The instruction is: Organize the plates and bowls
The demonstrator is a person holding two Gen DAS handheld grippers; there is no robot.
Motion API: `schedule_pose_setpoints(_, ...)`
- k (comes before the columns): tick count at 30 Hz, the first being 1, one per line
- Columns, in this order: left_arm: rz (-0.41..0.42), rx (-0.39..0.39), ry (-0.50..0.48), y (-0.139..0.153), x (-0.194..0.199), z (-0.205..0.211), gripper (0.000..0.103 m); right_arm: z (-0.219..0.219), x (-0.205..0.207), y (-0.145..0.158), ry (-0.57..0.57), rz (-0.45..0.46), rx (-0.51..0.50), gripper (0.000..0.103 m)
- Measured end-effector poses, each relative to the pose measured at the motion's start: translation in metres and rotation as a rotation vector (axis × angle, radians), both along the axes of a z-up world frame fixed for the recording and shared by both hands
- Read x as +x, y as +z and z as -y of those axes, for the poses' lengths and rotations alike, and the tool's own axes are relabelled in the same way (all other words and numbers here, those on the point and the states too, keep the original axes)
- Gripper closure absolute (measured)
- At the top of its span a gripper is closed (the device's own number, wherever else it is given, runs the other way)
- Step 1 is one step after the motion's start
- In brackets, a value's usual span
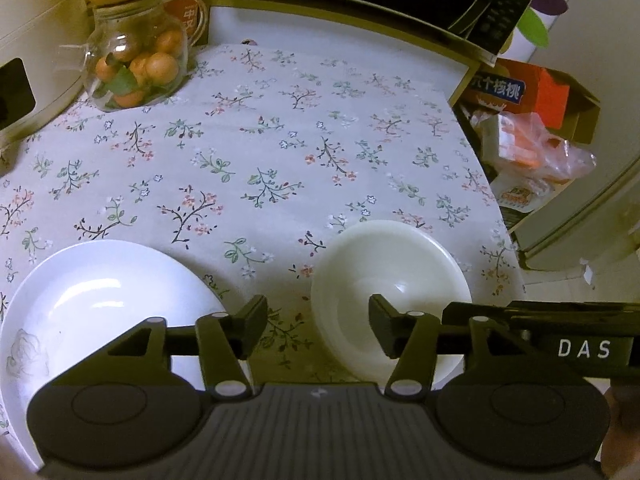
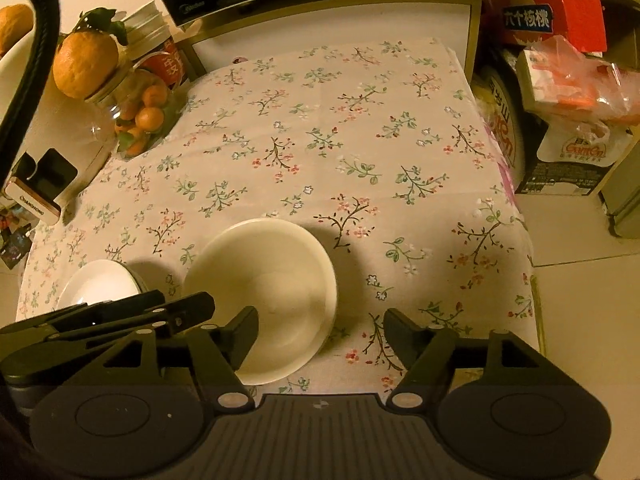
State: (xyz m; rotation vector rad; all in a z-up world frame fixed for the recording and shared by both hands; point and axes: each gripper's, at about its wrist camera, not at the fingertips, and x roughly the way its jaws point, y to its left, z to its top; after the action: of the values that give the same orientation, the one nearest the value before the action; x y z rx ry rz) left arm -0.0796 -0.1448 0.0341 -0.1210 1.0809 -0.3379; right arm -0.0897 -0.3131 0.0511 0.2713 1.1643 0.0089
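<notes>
White and smooth, the bowl sits low in the middle of the right view, on the flowery cloth over the bench. The plate lies at the lower left of the left view, apart from the bowl, with cloth between them.

The right claw is wide open and holds nothing. One finger is over the bowl and the other is over the cloth outside, so the bowl's right rim is between them. The left claw is wide open too and holds nothing. The bowl's left rim is between its fingers.

Both dishes look hard and shiny, so I think they could slip, and they would break if dropped. They are probably a bit heavy. The rim is the best place to pinch, one finger inside and one outside.

A glass jar of little oranges stands at the upper left, well away. Boxes and bags sit off the right side. Nothing blocks the dishes, but the two claws are close together over the bowl and could bump.
</notes>
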Motion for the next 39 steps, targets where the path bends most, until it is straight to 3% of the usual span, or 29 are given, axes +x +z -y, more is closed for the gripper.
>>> schedule_pose_setpoints(9,-0.001,0.000,0.006,-0.002,0.005,-0.001,0.034,0.007,0.001,-0.005,-0.039,-0.012,0.026,0.029)
schedule_pose_setpoints(15,-0.007,0.006,-0.011,-0.007,0.008,0.000,0.031,0.009,0.003,-0.008,-0.054,-0.018,0.042,0.029)
schedule_pose_setpoints(33,-0.014,0.017,-0.023,-0.015,0.013,0.001,0.036,0.007,0.007,-0.017,-0.066,-0.032,0.060,0.038)
schedule_pose_setpoints(39,-0.010,0.006,-0.028,-0.017,0.014,0.001,0.043,0.004,0.009,-0.023,-0.061,-0.044,0.066,0.050)
